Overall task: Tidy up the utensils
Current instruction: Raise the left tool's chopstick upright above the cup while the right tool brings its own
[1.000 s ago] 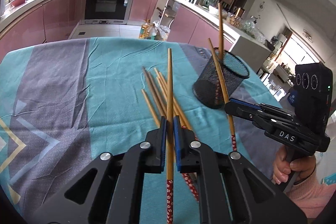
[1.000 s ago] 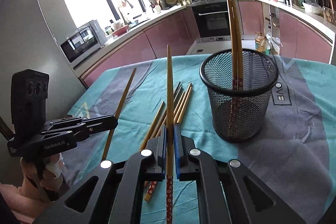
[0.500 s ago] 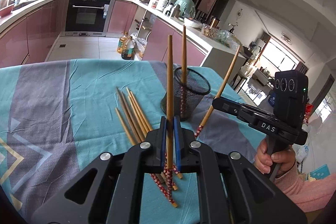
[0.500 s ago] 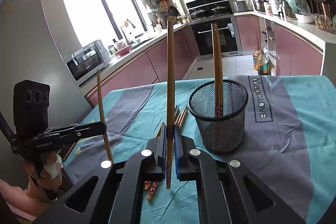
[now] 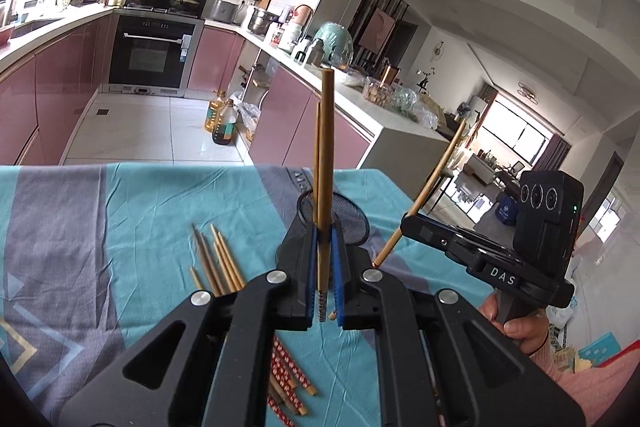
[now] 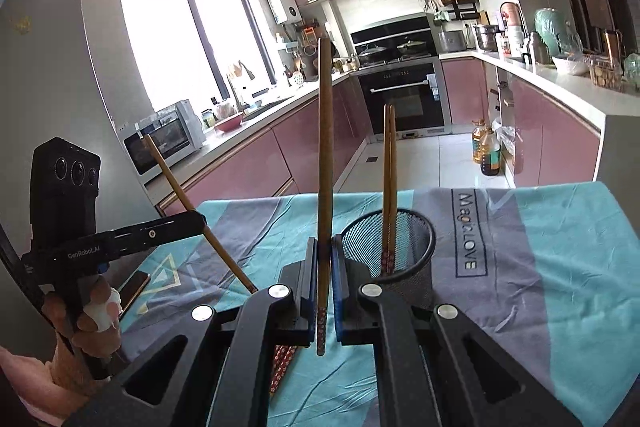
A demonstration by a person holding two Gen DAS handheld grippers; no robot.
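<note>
Left wrist view: the tabletop, under a teal-and-grey cloth (image 5: 132,211), carries loose chopsticks (image 5: 218,263) beside a black mesh holder (image 5: 352,223). Left gripper (image 5: 325,267) jaws clench one upright chopstick (image 5: 326,163); right gripper (image 6: 325,279) jaws clench another (image 6: 325,155). Beyond stand pink cabinets (image 6: 256,163), an oven (image 6: 404,95) and a window (image 6: 188,39).

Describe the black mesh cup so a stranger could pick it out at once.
Start at the teal and grey tablecloth covering the table. Toward its far edge stands the black mesh cup, round and upright, with two chopsticks standing in it, patterned ends down. It is the only container on the cloth; the other chopsticks lie loose and flat beside it.
</note>
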